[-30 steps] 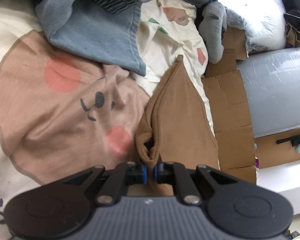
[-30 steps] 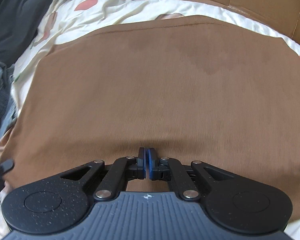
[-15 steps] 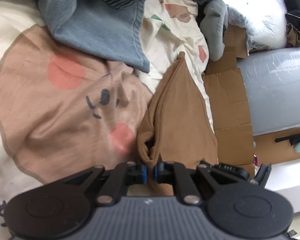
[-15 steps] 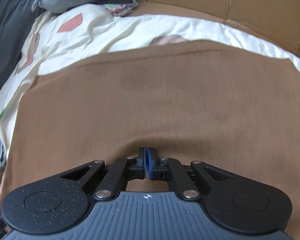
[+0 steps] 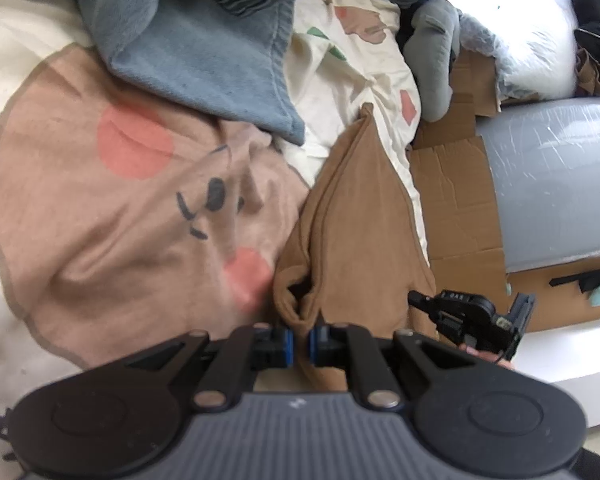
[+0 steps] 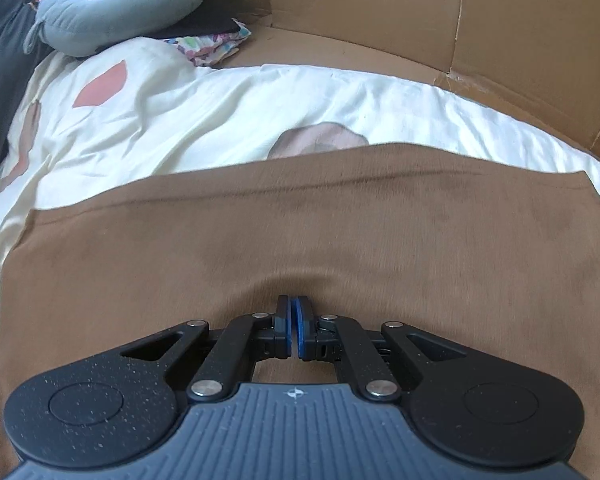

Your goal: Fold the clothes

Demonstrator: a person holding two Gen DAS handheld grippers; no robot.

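Observation:
A brown garment (image 5: 360,220) lies on the bed and rises in a folded ridge toward the left wrist camera. My left gripper (image 5: 300,342) is shut on its near bunched edge, the fabric pinched between the blue pads. In the right wrist view the same brown garment (image 6: 300,232) spreads flat across the bed. My right gripper (image 6: 294,312) is shut on it, and the cloth puckers at the tips. The right tool's black housing (image 5: 468,316) shows at the garment's right side, with a bit of a hand below it.
A cream bedspread with a bear-face print (image 5: 120,208) covers the bed. A blue-grey garment (image 5: 204,60) is heaped at the back. Cardboard (image 5: 452,208) and a grey wrapped slab (image 5: 552,176) lie to the right. A grey neck pillow (image 6: 112,12) and a cardboard wall (image 6: 420,8) lie beyond.
The right tool has come into the left wrist view at the lower right. In the right wrist view the garment's far edge has drawn nearer, baring more cream sheet. The left gripper has kept still.

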